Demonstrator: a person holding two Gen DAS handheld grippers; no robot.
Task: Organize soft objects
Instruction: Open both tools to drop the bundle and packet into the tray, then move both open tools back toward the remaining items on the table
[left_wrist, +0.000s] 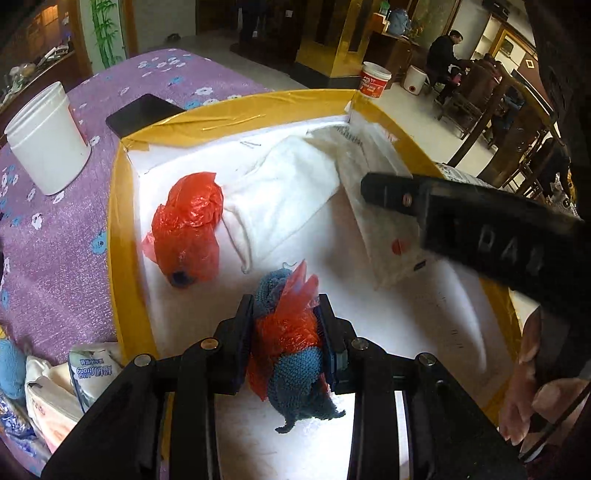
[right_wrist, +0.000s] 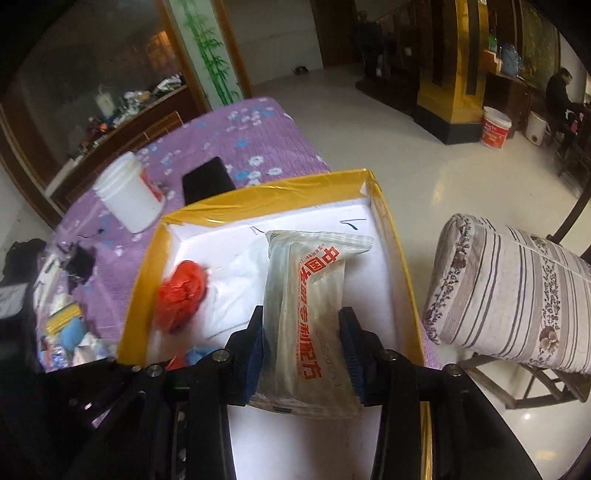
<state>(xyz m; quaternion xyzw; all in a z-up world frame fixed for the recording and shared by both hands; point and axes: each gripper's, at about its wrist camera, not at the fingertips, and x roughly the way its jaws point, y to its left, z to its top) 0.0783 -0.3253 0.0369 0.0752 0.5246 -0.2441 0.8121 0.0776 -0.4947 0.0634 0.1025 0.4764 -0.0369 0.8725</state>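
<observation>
My left gripper (left_wrist: 286, 345) is shut on a blue knit cloth wrapped in red plastic (left_wrist: 291, 350), held over the white floor of a yellow-rimmed box (left_wrist: 229, 110). In the box lie a red plastic bundle (left_wrist: 188, 229), a white folded cloth (left_wrist: 280, 199) and a clear packet (left_wrist: 384, 236). My right gripper (right_wrist: 304, 354) is shut on that clear packet with red Chinese print (right_wrist: 314, 306), holding it at the box's right side. The red bundle (right_wrist: 181, 295) also shows in the right wrist view, as does the box rim (right_wrist: 273, 192).
A white tub (left_wrist: 44, 140) and a black phone (left_wrist: 144, 114) sit on the purple flowered tablecloth (left_wrist: 55, 258) left of the box. Tissue packs and a blue knit item (left_wrist: 55, 384) lie at the near left. A striped cushion (right_wrist: 509, 291) rests on a chair to the right.
</observation>
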